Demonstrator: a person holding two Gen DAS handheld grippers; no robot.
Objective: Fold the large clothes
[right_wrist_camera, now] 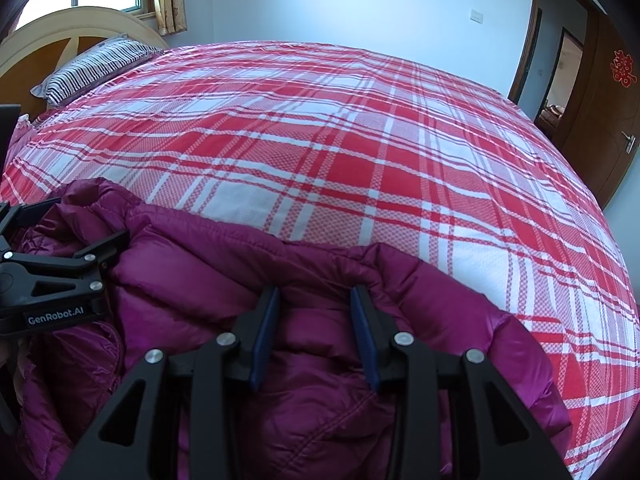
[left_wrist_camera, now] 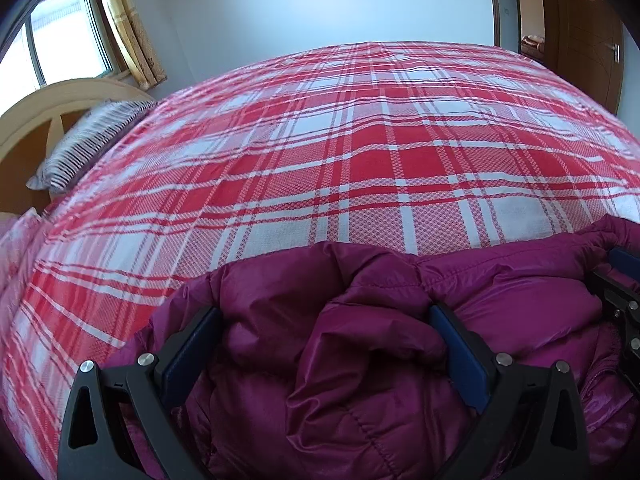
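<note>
A magenta puffer jacket (left_wrist_camera: 360, 340) lies bunched at the near edge of the bed; it also shows in the right wrist view (right_wrist_camera: 208, 280). My left gripper (left_wrist_camera: 326, 312) stands wide open, its fingers astride a thick fold of the jacket. It also shows at the left of the right wrist view (right_wrist_camera: 60, 260). My right gripper (right_wrist_camera: 314, 294) is partly closed, its blue pads (right_wrist_camera: 362, 320) either side of a fold near the jacket's upper edge. Its fingertips show at the right edge of the left wrist view (left_wrist_camera: 620, 280).
The bed carries a red and white plaid sheet (left_wrist_camera: 360, 140), (right_wrist_camera: 340, 140). A striped pillow (left_wrist_camera: 88, 144), (right_wrist_camera: 88, 68) leans on the wooden headboard (right_wrist_camera: 60, 24) at the far left. A brown door (right_wrist_camera: 608, 120) stands at the right.
</note>
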